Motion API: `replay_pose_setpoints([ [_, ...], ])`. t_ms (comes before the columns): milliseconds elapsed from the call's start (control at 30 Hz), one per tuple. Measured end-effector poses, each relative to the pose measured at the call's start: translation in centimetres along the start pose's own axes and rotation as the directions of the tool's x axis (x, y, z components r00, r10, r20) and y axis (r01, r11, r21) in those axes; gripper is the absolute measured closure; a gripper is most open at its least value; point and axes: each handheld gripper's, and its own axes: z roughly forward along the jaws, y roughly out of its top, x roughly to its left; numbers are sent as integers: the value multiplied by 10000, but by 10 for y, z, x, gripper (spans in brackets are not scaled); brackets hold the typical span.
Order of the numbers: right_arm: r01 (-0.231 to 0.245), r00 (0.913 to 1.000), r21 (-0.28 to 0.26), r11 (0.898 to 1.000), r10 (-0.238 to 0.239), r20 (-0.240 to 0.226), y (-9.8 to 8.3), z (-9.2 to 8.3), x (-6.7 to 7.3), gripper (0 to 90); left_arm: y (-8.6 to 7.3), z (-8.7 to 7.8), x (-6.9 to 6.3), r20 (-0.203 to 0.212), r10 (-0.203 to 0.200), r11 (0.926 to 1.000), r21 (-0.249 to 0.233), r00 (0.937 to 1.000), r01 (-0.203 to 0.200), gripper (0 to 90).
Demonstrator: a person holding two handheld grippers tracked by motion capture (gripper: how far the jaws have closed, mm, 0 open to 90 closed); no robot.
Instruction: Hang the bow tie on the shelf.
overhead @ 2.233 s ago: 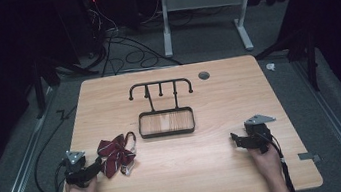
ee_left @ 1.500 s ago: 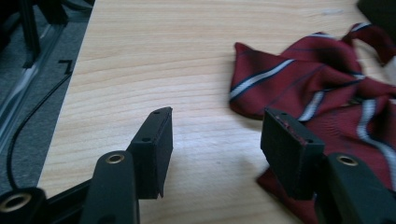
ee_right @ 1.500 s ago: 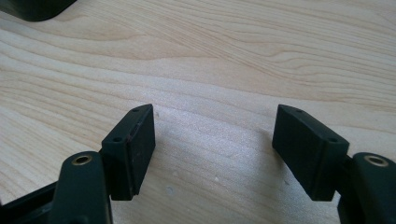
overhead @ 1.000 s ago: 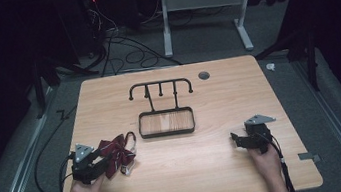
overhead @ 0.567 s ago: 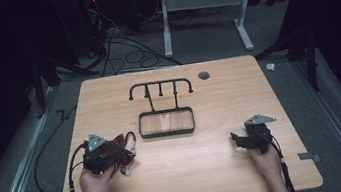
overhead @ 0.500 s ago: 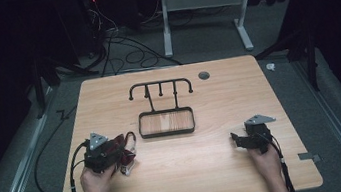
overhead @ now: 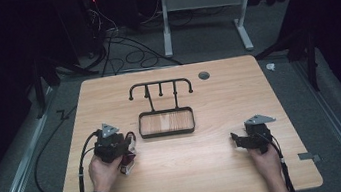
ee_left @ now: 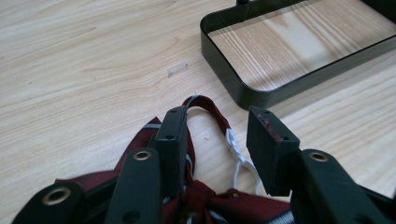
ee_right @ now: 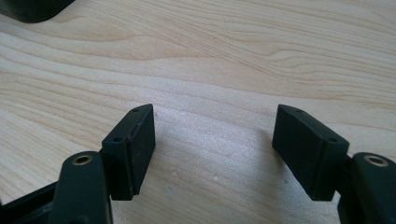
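Necktie (ee_left: 205,196), dark red with thin stripes, lies crumpled on wooden table (overhead: 209,171) near front left part, just beside left end of black tray (ee_left: 243,88) of hook stand (overhead: 160,88). Left gripper (ee_left: 219,133) stands over necktie; jaws have just been closing, half open now; neck strap loop and white clip (ee_left: 236,149) lie between them, pads not pressing yet. Right gripper (ee_right: 217,149) rests over bare table at front right, jaws wide apart, holds nothing.
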Motion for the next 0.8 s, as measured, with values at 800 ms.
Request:
replay_pose_setpoints([
  [800, -13, 10000, 5, 10000, 13, -6, 0, 0, 0, 312, 15, 48, 11, -292, -63, 9965, 827, 9996, 87, 639],
])
